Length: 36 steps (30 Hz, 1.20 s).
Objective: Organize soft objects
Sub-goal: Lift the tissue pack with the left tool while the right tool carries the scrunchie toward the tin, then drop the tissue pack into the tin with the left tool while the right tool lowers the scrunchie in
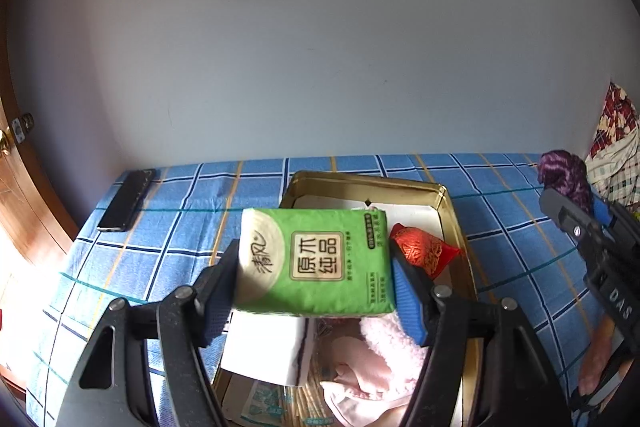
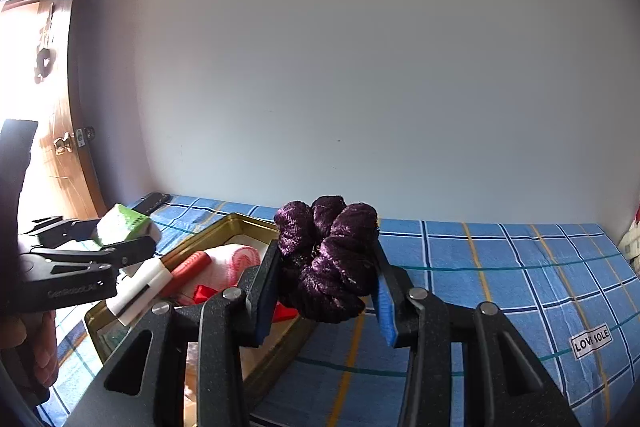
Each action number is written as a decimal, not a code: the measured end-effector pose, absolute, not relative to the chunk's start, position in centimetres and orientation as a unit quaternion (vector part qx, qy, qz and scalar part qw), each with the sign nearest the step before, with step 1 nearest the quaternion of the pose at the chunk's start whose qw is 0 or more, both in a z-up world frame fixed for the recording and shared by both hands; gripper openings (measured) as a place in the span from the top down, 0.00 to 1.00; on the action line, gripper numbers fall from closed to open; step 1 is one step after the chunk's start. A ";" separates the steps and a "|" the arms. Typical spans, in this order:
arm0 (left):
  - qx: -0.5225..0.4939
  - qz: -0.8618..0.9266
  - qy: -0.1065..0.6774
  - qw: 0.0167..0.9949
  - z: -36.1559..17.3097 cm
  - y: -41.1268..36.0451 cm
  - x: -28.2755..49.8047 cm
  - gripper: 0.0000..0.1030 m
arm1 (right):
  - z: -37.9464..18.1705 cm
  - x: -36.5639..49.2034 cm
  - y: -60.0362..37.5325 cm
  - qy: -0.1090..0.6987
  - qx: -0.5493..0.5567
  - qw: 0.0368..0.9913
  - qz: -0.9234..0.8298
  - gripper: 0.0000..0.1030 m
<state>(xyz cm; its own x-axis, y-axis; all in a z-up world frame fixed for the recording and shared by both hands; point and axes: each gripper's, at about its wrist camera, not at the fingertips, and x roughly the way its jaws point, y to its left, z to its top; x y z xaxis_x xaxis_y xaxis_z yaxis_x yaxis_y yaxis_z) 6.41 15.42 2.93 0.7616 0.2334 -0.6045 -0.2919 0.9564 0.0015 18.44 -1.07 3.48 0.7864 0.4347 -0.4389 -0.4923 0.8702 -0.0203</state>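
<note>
Holding a green tissue pack (image 1: 316,263) between its blue pads, the left gripper (image 1: 314,281) hangs over the gold tin box (image 1: 362,183) on the blue checked cloth (image 1: 172,235). Its jaws stand about half open, spread by the pack's width and pressing on both short ends. The right gripper (image 2: 326,275) has its jaws closed rather narrower on a purple velvet scrunchie (image 2: 326,255), which bulges above and below the pads; it hovers over the cloth just beside the tin's near rim.

Already in the tin lie a red embroidered pouch (image 1: 424,253), something pink and fluffy (image 1: 390,343) and a white card (image 1: 266,347) (what sits under these is too cramped to tell).

Several things could go wrong from here, as I judge it. The pack is soft and gripped only at its ends, so it may bow or slip out if the grip eases before it is low in the tin. Dropped from this height, it could land on the pouch and tip over the rim. The two grippers are near each other above one small box, so lowering both at once risks a knock. The scrunchie, springy and squeezed, may cling to a pad or bounce out onto the cloth. A dark phone (image 1: 126,201) lies well apart at the far corner, out of harm's way.
</note>
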 end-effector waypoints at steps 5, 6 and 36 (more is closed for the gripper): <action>-0.052 0.142 0.331 0.931 2.5 16.1 7.1 0.34 | 3.1 18.1 -0.5 0.217 -0.073 0.940 0.255 0.58; -0.055 0.140 0.334 0.930 2.4 16.2 7.3 0.34 | 3.1 18.0 -0.3 0.217 -0.074 0.939 0.256 0.58; -0.037 0.121 0.401 0.907 -2.7 16.6 9.5 0.29 | 5.1 17.1 -0.3 0.213 -0.088 0.933 0.277 0.58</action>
